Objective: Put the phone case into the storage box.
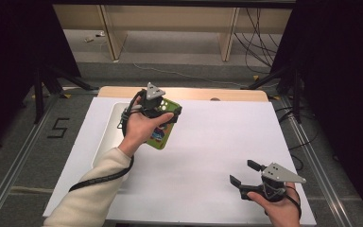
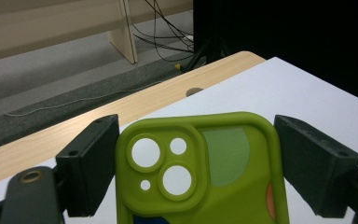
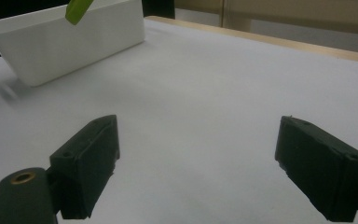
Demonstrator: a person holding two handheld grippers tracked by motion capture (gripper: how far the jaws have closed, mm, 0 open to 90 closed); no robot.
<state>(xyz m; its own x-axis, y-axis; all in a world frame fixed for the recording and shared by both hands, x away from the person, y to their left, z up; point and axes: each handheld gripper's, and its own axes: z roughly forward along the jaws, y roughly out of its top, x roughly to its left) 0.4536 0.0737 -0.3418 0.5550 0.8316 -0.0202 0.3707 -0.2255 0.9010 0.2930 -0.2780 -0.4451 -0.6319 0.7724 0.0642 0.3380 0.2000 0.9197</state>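
Right gripper (image 1: 244, 176): nearest item, low at the right of the high view, held just above the white sheet (image 1: 217, 142); jaws wide apart with nothing between them, as the right gripper view confirms. White sheet: covers most of the wooden table (image 1: 238, 94), whose bare edge shows along the far side. Left gripper (image 1: 169, 113): farther off, at the left centre of the high view, lifted above the sheet; jaws clamped on the two long edges of a green phone case (image 2: 205, 172). Phone case: lime green, soft-looking, with coloured patches on its back; held clear of the table, beside and partly above a white tray (image 1: 108, 135) at the left of the sheet. Orientation: in the left gripper view the camera cut-outs sit at the far end, so the long axis appears to run straight away from the hand, camera end leading, back face upward. Handling note: the work in hand seems to be carrying the case to the tray; best done by keeping the grip square across the width, lowering the case flat and level, and letting go only once it rests on the tray floor, since a soft case may flex or twist out of a side squeeze.
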